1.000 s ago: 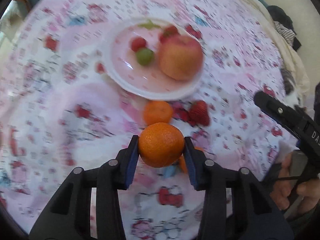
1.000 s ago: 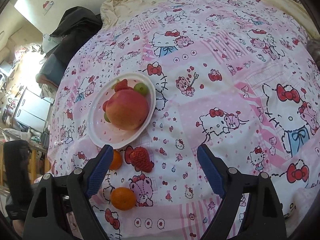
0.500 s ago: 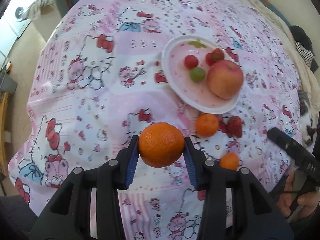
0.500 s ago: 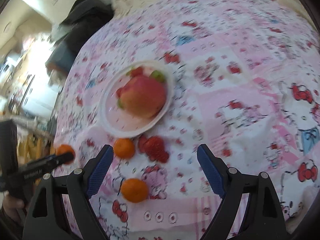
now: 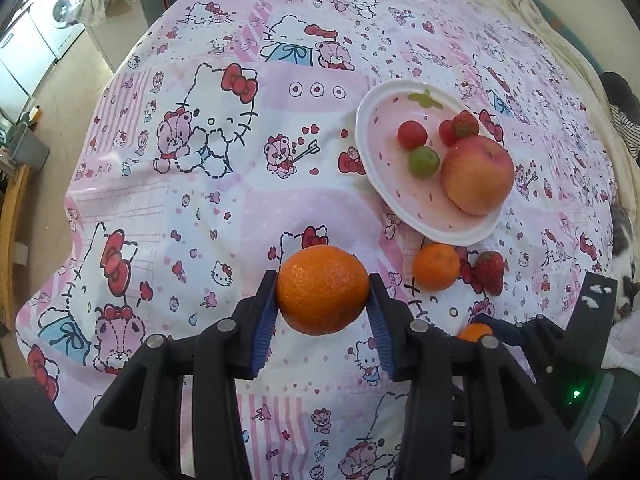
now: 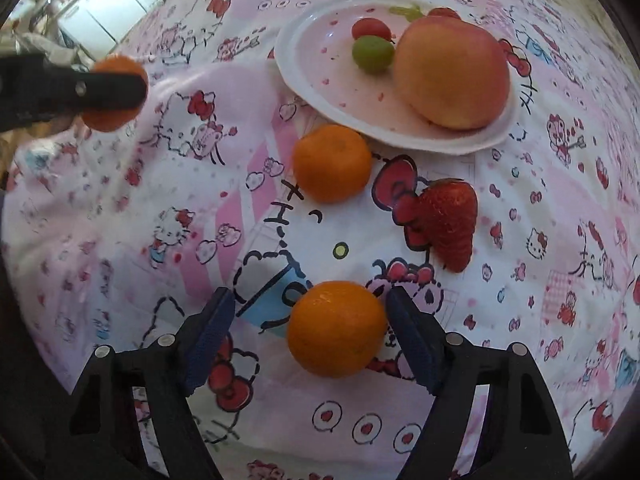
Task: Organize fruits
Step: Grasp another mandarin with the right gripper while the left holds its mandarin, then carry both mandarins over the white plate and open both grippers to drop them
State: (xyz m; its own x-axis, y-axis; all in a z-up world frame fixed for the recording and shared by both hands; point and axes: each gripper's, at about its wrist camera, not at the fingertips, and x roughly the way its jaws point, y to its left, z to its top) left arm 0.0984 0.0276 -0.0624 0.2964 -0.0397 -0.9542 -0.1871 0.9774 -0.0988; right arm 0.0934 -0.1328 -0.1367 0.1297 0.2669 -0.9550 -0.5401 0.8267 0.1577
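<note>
My left gripper point(image 5: 322, 312) is clamped on an orange point(image 5: 322, 289), both pads pressed into its sides, fruit held off the printed bedsheet point(image 5: 208, 208). From the right camera it sits far left, well apart from the rest.

My right gripper point(image 6: 308, 334) is closing around a second orange point(image 6: 337, 329) that lies on the sheet. The right pad is at its side, touching or just short of it; the left pad is clearly off it, with a gap. No grip yet.

A third orange point(image 6: 332, 164) lies on the sheet just below the rim of the white plate point(image 6: 304, 64), with a strawberry point(image 6: 450, 222) near it to the right.

On the plate: an apple point(image 6: 450, 72), a green grape point(image 6: 372, 54) beside it, a small red fruit point(image 6: 370, 28), and another strawberry point(image 5: 464, 124) behind the apple.
</note>
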